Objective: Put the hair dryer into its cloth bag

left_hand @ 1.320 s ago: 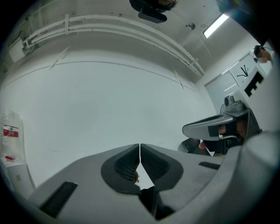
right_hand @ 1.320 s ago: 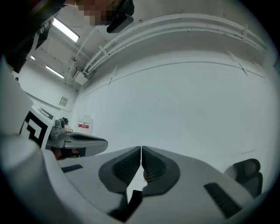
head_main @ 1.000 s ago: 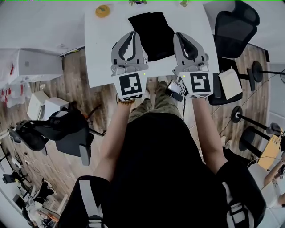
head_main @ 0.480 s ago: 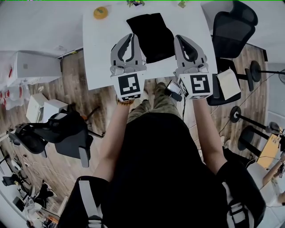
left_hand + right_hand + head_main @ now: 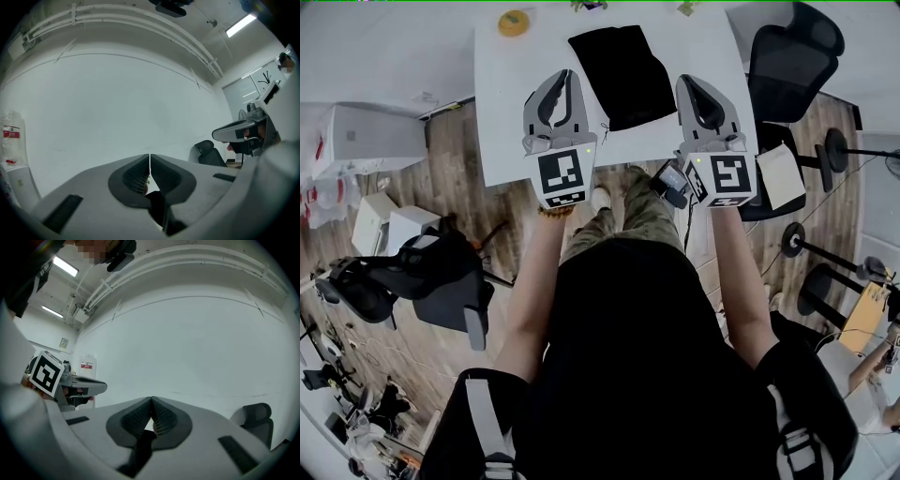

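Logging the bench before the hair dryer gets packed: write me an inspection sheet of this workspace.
Surface: white table.
Job's things: black cloth bag lies on the table; hair dryer, nothing seen.
Clutter: yellow round thing at the table's far left corner; small bits at the far edge, too small to tell.
Grippers: left tongs shut, empty; right tongs shut, empty; one on each side of the bag.
Cables: thin dark cable hangs below the right tongs.
Surroundings: wooden floor, black office chair, white boxes.
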{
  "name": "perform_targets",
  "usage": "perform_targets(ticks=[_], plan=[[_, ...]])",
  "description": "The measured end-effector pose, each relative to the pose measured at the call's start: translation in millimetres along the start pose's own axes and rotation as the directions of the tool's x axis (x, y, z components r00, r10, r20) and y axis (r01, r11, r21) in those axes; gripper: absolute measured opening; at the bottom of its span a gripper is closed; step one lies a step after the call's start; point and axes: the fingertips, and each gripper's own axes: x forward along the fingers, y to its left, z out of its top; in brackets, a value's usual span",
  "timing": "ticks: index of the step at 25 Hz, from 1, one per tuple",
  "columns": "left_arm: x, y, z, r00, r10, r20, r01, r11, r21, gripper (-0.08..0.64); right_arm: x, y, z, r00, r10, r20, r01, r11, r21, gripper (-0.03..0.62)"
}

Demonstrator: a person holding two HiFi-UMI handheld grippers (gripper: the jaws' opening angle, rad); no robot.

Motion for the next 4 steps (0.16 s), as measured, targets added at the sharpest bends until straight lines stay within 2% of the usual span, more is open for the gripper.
perform_targets(ticks=[4], plan=[[6,1,-11,1.000,0.000,-0.016,0.000,1.000,0.006,0.031,-1,-15,-11,1.000,-0.010,-0.018,0.010,1.000,-0.002,0.029]])
